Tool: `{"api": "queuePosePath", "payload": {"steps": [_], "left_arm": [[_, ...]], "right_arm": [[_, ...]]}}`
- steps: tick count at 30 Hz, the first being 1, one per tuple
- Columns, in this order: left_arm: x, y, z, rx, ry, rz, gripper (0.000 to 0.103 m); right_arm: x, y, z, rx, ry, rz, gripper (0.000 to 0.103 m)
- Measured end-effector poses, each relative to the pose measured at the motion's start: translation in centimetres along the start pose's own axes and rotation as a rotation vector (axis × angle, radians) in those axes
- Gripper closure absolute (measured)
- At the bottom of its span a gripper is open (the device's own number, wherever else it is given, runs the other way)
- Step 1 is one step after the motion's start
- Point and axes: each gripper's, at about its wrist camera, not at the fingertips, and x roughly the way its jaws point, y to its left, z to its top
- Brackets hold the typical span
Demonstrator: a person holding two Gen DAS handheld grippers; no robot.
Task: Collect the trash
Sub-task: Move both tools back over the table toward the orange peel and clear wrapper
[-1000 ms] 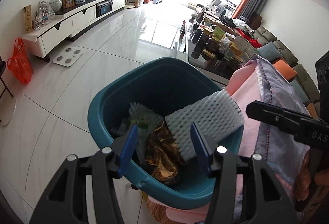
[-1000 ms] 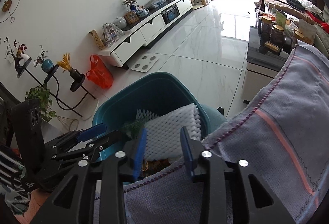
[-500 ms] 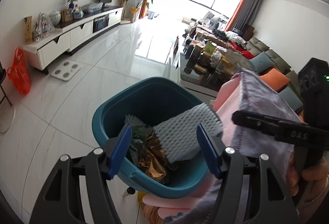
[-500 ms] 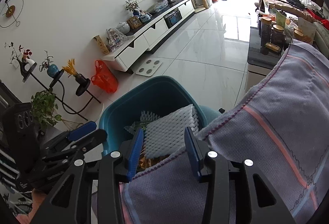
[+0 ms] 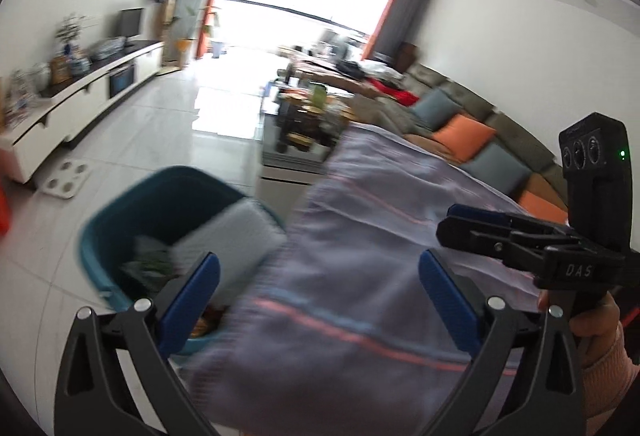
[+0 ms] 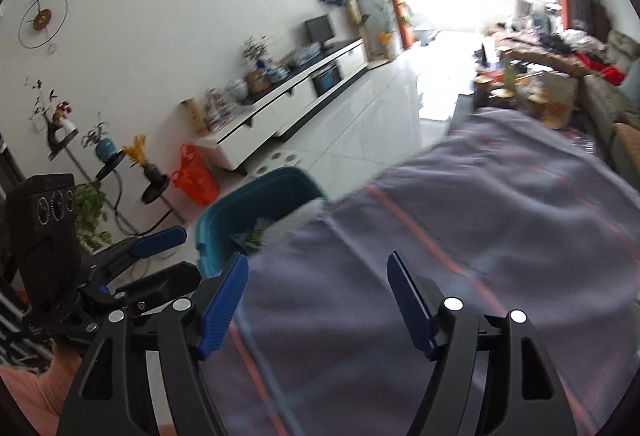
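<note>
The teal bin [image 5: 120, 232] stood on the floor beside the cloth-draped table [image 5: 360, 276], white foam sheet [image 5: 236, 232] and wrappers inside. The left gripper [image 5: 318, 288] and right gripper [image 6: 316, 296] both had jaws opening, nothing between them. The foam looked light and squashy (wrappers probably crackly, slippery); pinch an edge.

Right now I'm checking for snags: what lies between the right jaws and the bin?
In the right wrist view, striped cloth fills the stretch from the opening right gripper to the teal bin, covering its near rim.
</note>
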Motion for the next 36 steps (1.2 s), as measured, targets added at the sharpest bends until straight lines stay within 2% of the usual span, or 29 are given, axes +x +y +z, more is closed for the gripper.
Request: {"api": "queuePosePath", "payload": {"steps": [8,15,19,25,27,36], "left_arm": [[4.0,-10.5,-1.4,0.178,0.063,-0.166,0.004],[7.2,-18.9,-2.5,0.326,0.117,-0.274,0.003],[9.2,-23.1,-3.3,0.395,0.157,-0.311,0.004],[10.8,-27.4,-4.2,0.456,0.203,-0.377,0.007],[11.3,-28.6,-4.5,0.479,0.215,-0.382,0.014],[12.6,-30.6,-4.6,0.505,0.236,-0.358,0.018]], "right_arm": [[-8.7,-6.9,-3.9,0.125,-0.09,-0.231,0.027],[-14.3,-12.6,-6.5,0.235,-0.153,-0.357,0.026],[-16.3,-14.6,-7.7,0.281,-0.181,-0.389,0.026],[-17.7,-16.8,-9.0,0.329,-0.2,-0.398,0.026],[-18.0,-17.3,-9.2,0.336,-0.205,-0.395,0.026],[-18.9,-18.4,-10.0,0.366,-0.224,-0.388,0.026]]}}
